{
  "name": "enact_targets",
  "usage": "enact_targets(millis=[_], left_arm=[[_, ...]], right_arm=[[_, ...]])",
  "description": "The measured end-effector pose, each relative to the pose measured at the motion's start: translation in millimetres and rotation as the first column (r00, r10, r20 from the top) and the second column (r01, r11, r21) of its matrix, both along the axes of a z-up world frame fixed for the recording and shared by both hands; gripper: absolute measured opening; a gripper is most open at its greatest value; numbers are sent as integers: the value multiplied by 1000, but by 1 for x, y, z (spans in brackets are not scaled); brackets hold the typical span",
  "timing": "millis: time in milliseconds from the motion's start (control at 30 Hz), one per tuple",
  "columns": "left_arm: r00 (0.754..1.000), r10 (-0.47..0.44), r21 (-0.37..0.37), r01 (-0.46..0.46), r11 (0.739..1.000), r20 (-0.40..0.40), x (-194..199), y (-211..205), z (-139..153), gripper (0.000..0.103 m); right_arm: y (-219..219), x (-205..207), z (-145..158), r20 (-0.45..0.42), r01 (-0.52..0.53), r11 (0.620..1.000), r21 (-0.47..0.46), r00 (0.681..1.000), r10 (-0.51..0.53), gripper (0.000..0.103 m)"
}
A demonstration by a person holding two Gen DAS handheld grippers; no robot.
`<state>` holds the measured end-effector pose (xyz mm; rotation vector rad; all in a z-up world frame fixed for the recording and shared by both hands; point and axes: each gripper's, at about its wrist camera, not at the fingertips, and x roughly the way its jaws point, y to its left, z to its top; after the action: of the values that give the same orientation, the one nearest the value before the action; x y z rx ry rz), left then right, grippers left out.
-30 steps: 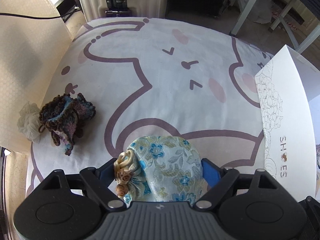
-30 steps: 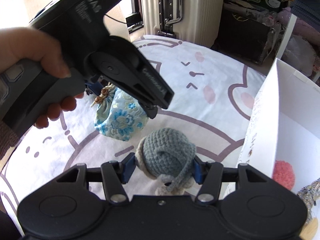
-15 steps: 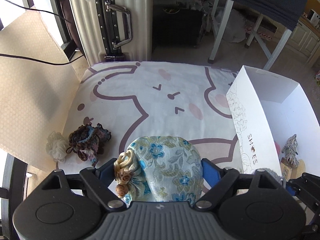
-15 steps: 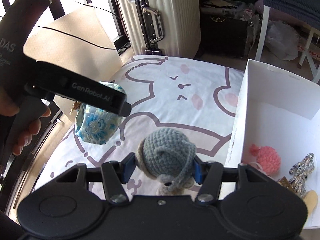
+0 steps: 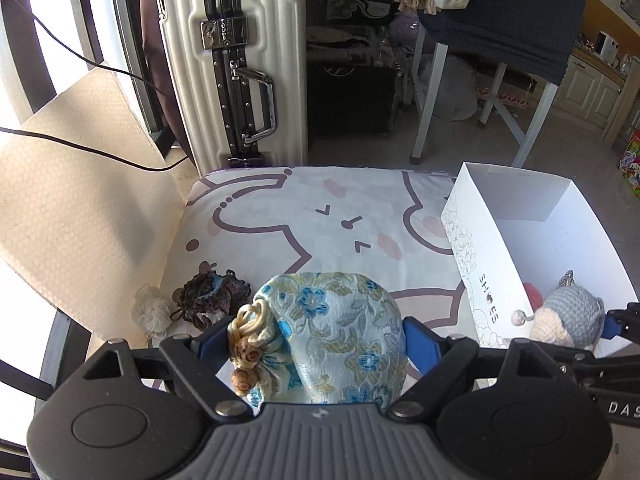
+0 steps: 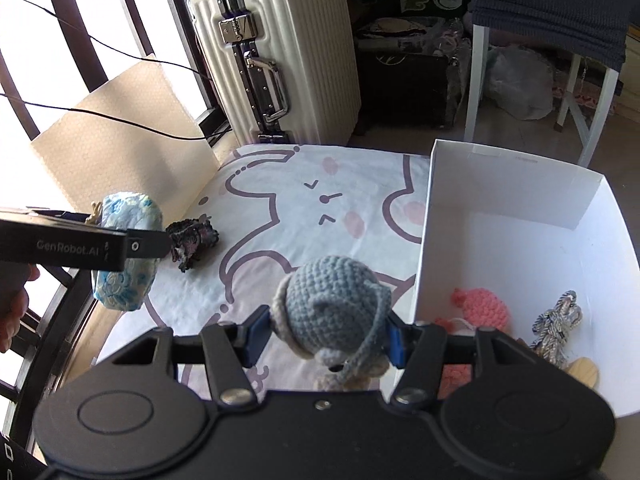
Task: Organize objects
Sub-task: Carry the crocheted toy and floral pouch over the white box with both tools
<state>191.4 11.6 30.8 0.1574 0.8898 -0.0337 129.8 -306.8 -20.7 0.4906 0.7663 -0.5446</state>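
My left gripper (image 5: pixel 316 344) is shut on a pale blue floral brocade pouch (image 5: pixel 332 332) with a tan knotted cord, held up above the cartoon-print cloth (image 5: pixel 304 220). From the right wrist view the same pouch (image 6: pixel 128 252) hangs at the left in the left gripper's fingers (image 6: pixel 148 246). My right gripper (image 6: pixel 326 332) is shut on a grey-blue crocheted toy (image 6: pixel 332 300), which sits beside the white shoe box's (image 6: pixel 424 240) near wall; it also shows at the right edge as the crocheted toy (image 5: pixel 568 316). A dark crocheted scrunchie (image 5: pixel 212 300) and a cream yarn puff (image 5: pixel 150 316) lie on the cloth at the left.
The white box (image 5: pixel 480 272) holds a pink crocheted piece (image 6: pixel 484 304), a striped cord bundle (image 6: pixel 556 328) and a wooden piece (image 6: pixel 582 372). A white suitcase (image 5: pixel 240 64) stands behind the cloth. Beige board (image 5: pixel 80 184) with black cables lies to the left; white table legs (image 5: pixel 430 96) stand beyond.
Both grippers have risen and tipped up with their loads, so more of the room, the suitcase and the box interior show. The toy now sits nearer the box.
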Motion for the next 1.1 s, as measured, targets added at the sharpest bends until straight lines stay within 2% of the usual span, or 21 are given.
enact_targets(millis=[233,633,1100], left_arm=[[999,-26,45,25,999,41,-20,-1,0,87],[997,-51,41,49,998,61,-27,-5,2,87],[982,-173,-3,174,985,75,-7,-73,7,87]], right_arm=[[-2,-12,6,9,33,999,9,999,-33,58],[-4,-22,10,17,51,998,22,999,-52,58],[-38,-61,18,31,145,989,19,989,-145,58]])
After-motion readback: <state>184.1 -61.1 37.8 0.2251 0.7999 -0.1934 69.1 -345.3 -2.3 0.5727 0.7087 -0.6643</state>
